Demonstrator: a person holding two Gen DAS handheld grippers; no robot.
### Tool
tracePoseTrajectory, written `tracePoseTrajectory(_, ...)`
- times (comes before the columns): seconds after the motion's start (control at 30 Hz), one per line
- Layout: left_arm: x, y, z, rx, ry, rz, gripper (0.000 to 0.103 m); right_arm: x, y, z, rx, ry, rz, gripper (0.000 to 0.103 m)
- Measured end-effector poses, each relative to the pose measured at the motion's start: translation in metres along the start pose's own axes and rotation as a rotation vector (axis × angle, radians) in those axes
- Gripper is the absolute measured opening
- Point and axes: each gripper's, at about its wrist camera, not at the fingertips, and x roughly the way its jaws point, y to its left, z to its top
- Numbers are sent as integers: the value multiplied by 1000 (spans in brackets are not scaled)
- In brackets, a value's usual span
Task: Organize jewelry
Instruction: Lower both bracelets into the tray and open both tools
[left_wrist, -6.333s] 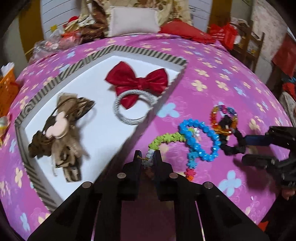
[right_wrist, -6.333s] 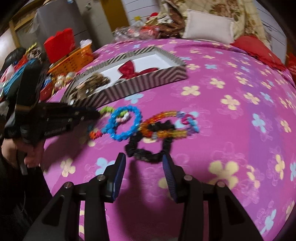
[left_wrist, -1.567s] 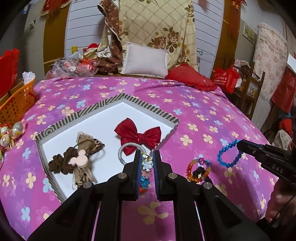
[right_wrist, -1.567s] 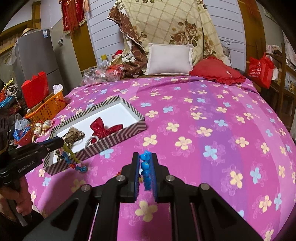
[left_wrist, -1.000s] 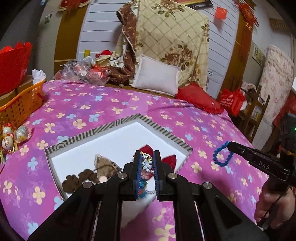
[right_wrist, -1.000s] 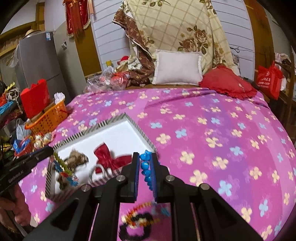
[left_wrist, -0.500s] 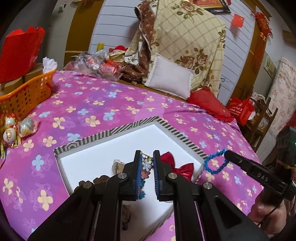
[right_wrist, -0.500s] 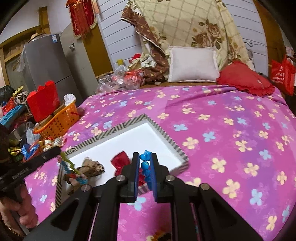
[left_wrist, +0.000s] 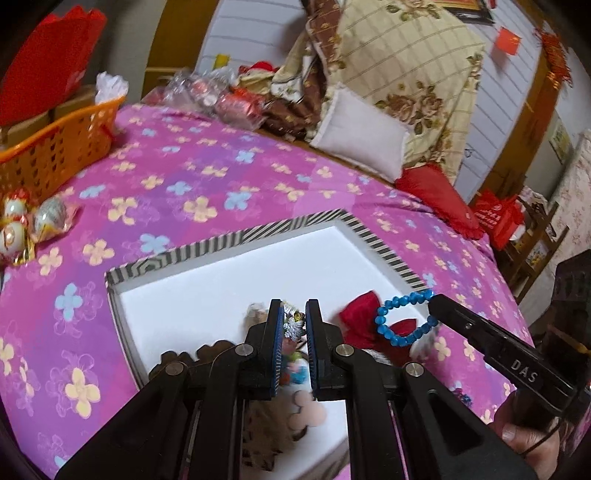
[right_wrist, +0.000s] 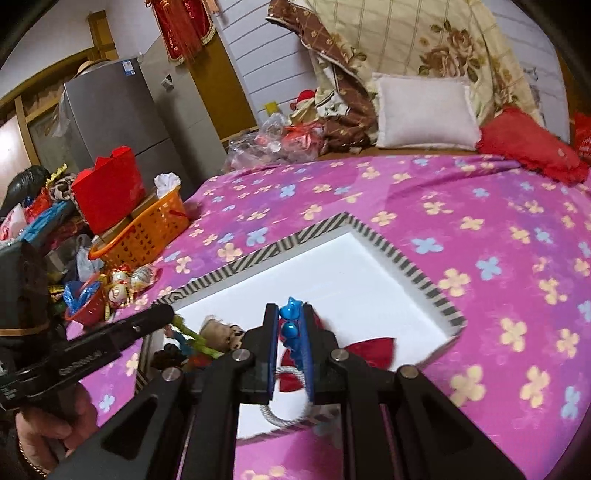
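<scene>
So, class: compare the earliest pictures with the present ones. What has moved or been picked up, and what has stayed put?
The blue beaded bracelet, once on the bedspread, now hangs from the right gripper above the striped-rim white tray. The left gripper has lifted its multicoloured bead string over the tray too. Both jaws are shut on their pieces. The red bow and brown hair accessory stayed in the tray.
</scene>
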Motion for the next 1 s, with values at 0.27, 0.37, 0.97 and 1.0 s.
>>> tracePoseTrajectory(0.27,8,4,-6,19,31,88,0,30,-17,-12,76,72,-1,11)
tracePoseTrajectory(0.37,10,2,-7,28,41,86,0,35,-22,-16,84,98,-14,11)
tracePoseTrajectory(0.97,11,5,-9,3,67,111,21,17,-39,-15,138,89,4,45)
tracePoseTrajectory(1.0,11,4,-9,3,63,113,23,11,-41,-13,137,81,5,45)
